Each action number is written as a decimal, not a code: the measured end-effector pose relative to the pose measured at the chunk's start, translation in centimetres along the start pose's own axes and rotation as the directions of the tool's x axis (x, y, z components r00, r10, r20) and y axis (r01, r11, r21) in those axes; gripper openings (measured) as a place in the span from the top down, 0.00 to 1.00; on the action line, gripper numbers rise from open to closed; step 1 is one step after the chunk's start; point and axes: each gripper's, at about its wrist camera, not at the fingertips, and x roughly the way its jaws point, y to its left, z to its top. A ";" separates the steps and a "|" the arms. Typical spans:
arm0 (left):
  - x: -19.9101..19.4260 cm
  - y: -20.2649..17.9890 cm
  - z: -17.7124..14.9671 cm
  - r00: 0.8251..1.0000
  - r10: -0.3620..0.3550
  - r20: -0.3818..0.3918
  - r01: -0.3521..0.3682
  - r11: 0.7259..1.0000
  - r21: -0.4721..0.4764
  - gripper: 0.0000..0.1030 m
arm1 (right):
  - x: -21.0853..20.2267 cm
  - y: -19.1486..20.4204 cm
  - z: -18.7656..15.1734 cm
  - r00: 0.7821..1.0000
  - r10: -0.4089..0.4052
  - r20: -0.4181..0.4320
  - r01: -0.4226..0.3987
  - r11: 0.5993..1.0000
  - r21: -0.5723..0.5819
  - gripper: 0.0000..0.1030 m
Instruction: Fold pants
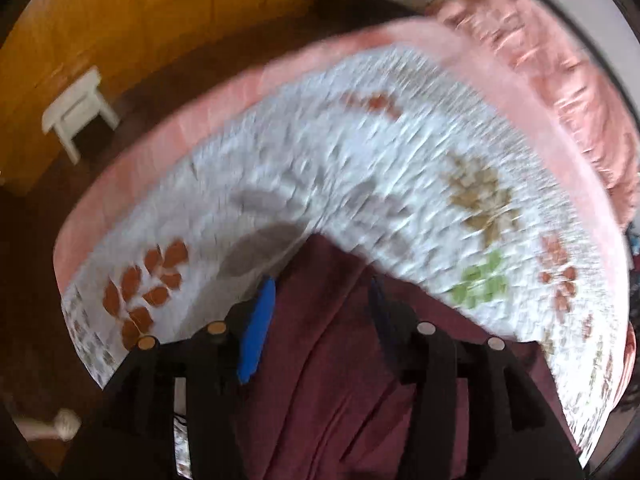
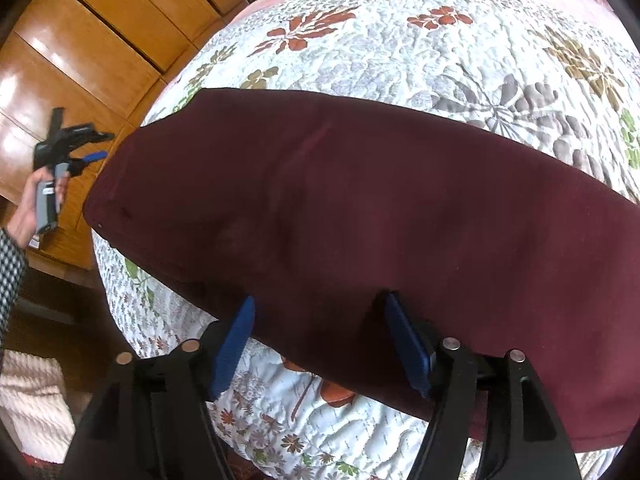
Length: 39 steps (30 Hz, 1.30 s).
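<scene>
Maroon pants (image 2: 340, 200) lie folded in a long band across a floral quilt (image 2: 400, 40) on a bed. My right gripper (image 2: 320, 298) hangs open over the band's near edge, its blue pads apart on either side of the cloth and not pressing it. At the far left, a hand (image 2: 28, 208) holds my left gripper (image 2: 96, 148) just off the band's left end. The left wrist view is blurred. There my left gripper (image 1: 322, 280) stands open above one end of the pants (image 1: 340, 360), a blue pad (image 1: 256, 328) clear of the cloth.
The quilt (image 1: 400, 160) has a pink border, and a crumpled pink blanket (image 1: 560, 80) lies at its far side. A white stool (image 1: 78, 108) stands on the dark floor by wooden wardrobe doors (image 2: 80, 40). A cream knitted cloth (image 2: 28, 392) lies low left.
</scene>
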 end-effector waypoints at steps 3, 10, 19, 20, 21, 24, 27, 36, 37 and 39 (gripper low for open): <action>3.0 0.5 -0.7 0.996 0.049 -0.076 -0.050 0.999 -0.005 0.55 | 0.1 -0.2 0.1 1.000 0.009 -0.004 -0.008 1.000 0.012 0.33; -5.3 -2.8 -4.1 0.979 -0.011 0.202 -0.011 0.994 0.109 0.49 | -2.2 -2.0 0.0 0.998 0.058 0.033 -0.061 0.994 0.091 0.33; -7.7 -17.5 -18.3 0.921 -0.386 -0.046 0.371 0.838 0.401 0.43 | -10.5 -8.8 -2.5 0.987 -0.013 0.162 -0.029 0.966 0.256 0.33; -7.2 -19.4 -20.3 0.914 -0.398 -0.078 0.391 0.818 0.422 0.43 | -10.9 -9.4 -2.8 0.986 -0.030 0.165 -0.016 0.964 0.267 0.33; -6.9 -20.0 -21.6 0.913 -0.397 -0.090 0.395 0.810 0.433 0.43 | -11.1 -9.9 -3.0 0.985 -0.044 0.167 -0.004 0.961 0.277 0.33; -4.8 -22.7 -25.5 0.911 -0.380 -0.158 0.410 0.799 0.441 0.43 | -10.5 -10.6 -3.5 0.986 -0.077 0.144 0.032 0.955 0.293 0.33; -1.1 -23.5 -28.4 0.946 -0.264 -0.190 0.324 0.817 0.477 0.43 | -8.7 -11.3 -4.4 0.991 -0.115 0.075 0.089 0.955 0.284 0.33; -4.3 -25.3 -30.2 0.949 -0.280 -0.143 0.313 0.789 0.529 0.39 | -12.3 -12.6 -6.1 0.985 -0.042 0.165 -0.014 0.945 0.326 0.32; -4.8 -26.1 -30.6 0.949 -0.286 -0.136 0.312 0.771 0.555 0.36 | -13.5 -13.4 -6.6 0.983 -0.039 0.180 -0.028 0.935 0.354 0.32; -5.6 -28.0 -31.9 0.938 -0.311 -0.151 0.338 0.731 0.593 0.33 | -15.5 -15.1 -7.7 0.982 -0.058 0.178 -0.020 0.913 0.407 0.32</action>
